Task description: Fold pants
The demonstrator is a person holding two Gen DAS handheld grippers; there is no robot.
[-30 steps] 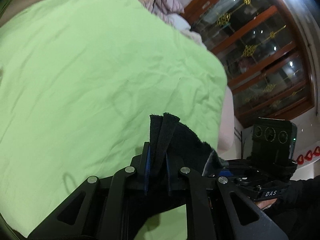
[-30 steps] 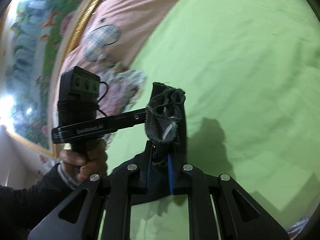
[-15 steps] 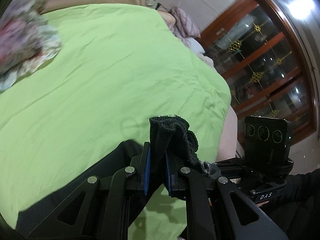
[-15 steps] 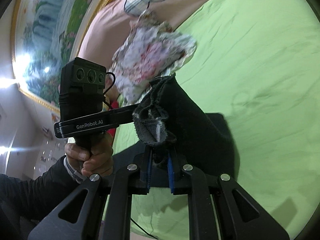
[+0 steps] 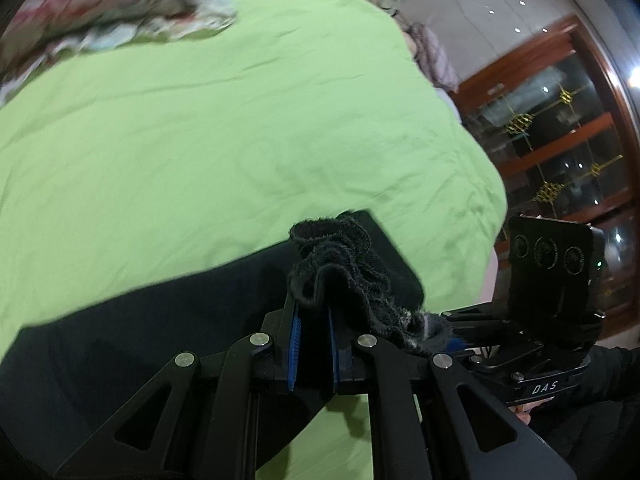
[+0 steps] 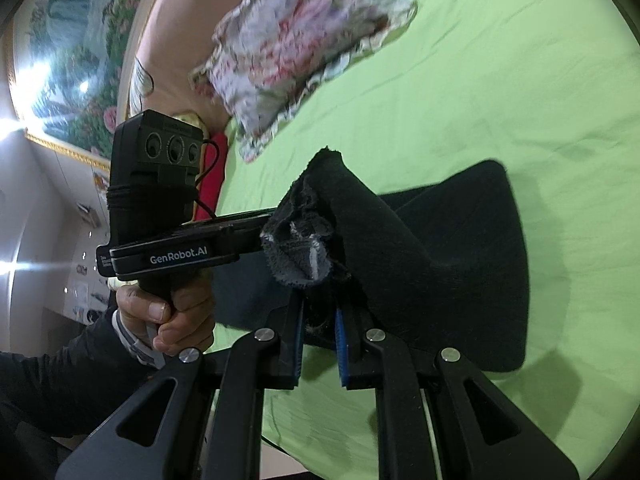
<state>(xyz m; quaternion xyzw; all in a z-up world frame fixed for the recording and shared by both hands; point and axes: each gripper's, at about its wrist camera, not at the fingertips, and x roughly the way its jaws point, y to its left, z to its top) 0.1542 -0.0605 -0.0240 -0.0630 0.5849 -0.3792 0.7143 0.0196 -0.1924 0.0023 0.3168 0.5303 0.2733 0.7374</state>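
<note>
From the left wrist, we see the left gripper (image 5: 313,312) clamped on a bunched edge of the black fabric pants (image 5: 120,340), which drape over the light green bedsheet (image 5: 240,120). From the right wrist, the right gripper (image 6: 320,320) pinches another bunched edge (frayed, pale-flecked); a crumpled floral cloth (image 6: 296,52) lies beyond the pants.

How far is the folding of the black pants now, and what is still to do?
Done: the pants are off the heap and partly spread on the green sheet. In hand: the left hand-held gripper and right hand-held gripper each pinch a bunched edge, close together. Left: lay the raised edge down, smooth it, finish the folds. No neat fold shows yet.
</note>
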